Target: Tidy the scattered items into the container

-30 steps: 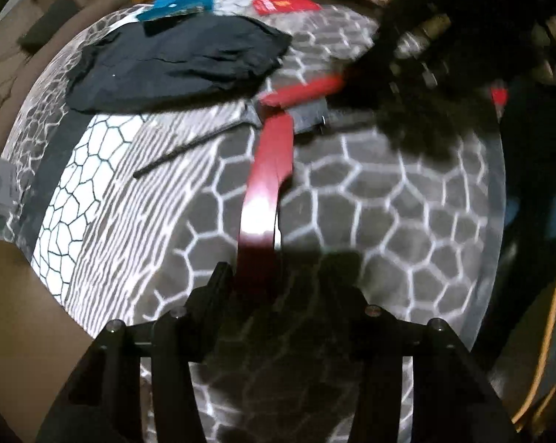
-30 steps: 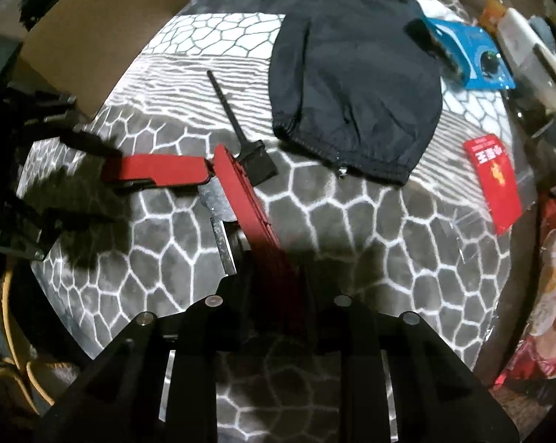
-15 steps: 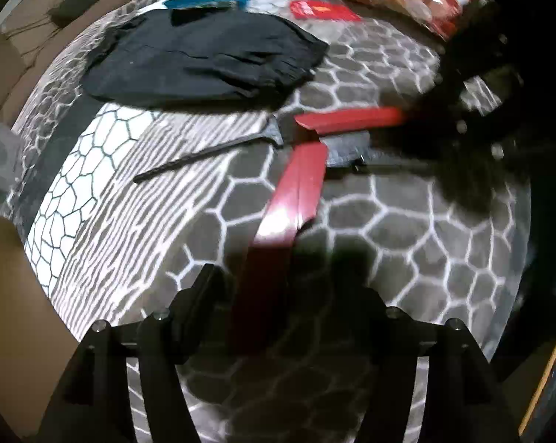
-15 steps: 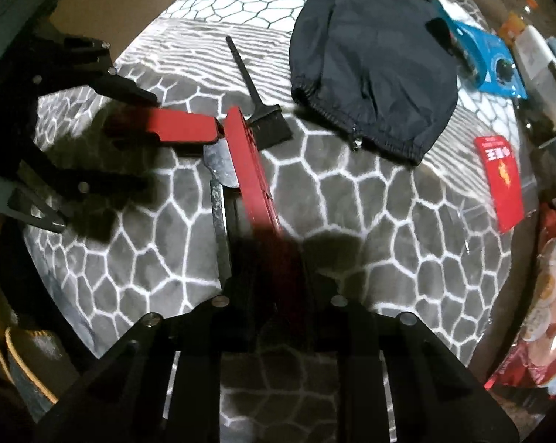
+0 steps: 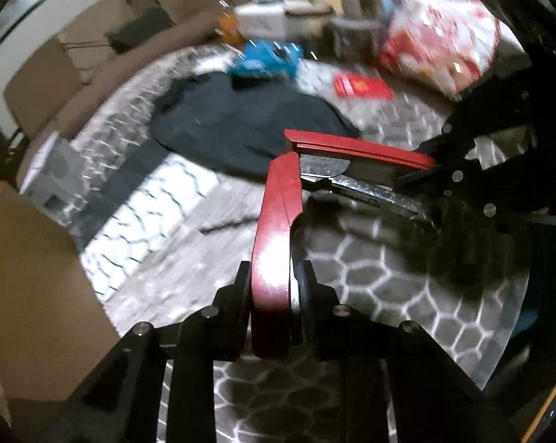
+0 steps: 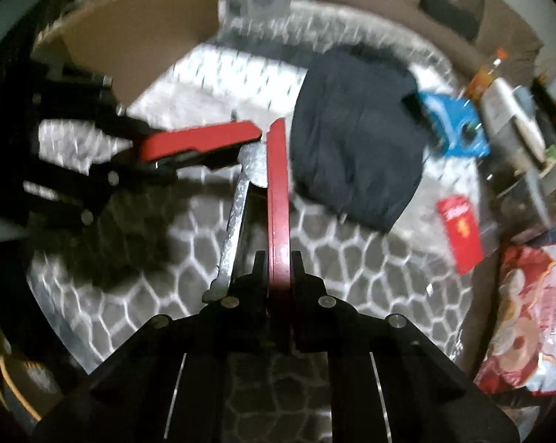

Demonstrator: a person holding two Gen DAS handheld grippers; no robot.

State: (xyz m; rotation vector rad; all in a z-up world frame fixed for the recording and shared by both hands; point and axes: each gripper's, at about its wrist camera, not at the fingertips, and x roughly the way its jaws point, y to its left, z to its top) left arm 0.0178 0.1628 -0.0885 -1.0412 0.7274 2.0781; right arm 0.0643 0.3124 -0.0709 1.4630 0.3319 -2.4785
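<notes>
A red-handled folding tool with a metal blade is held in the air over the patterned rug by both grippers. My left gripper [image 5: 274, 288] is shut on one red handle [image 5: 276, 221]; the same gripper shows at the left of the right wrist view [image 6: 137, 140]. My right gripper [image 6: 278, 269] is shut on the other red handle [image 6: 278, 184]; it shows in the left wrist view [image 5: 422, 170]. The metal blade [image 6: 237, 214] hangs beside that handle. A cardboard box [image 5: 26, 288] lies at the left, also at the upper left of the right wrist view [image 6: 137, 37].
A black garment [image 5: 241, 129] lies on the rug [image 5: 388, 295], with a thin black brush [image 5: 226, 225] near it. A blue package [image 5: 266, 61], a red envelope [image 5: 362, 86], a red snack bag [image 5: 440, 37] and bottles lie around the rug's far edge. A grey box [image 5: 52, 173] stands by the carton.
Both grippers have lifted the red tool off the rug and closed firmly on its handles. The views have tilted up and are blurred by motion.
</notes>
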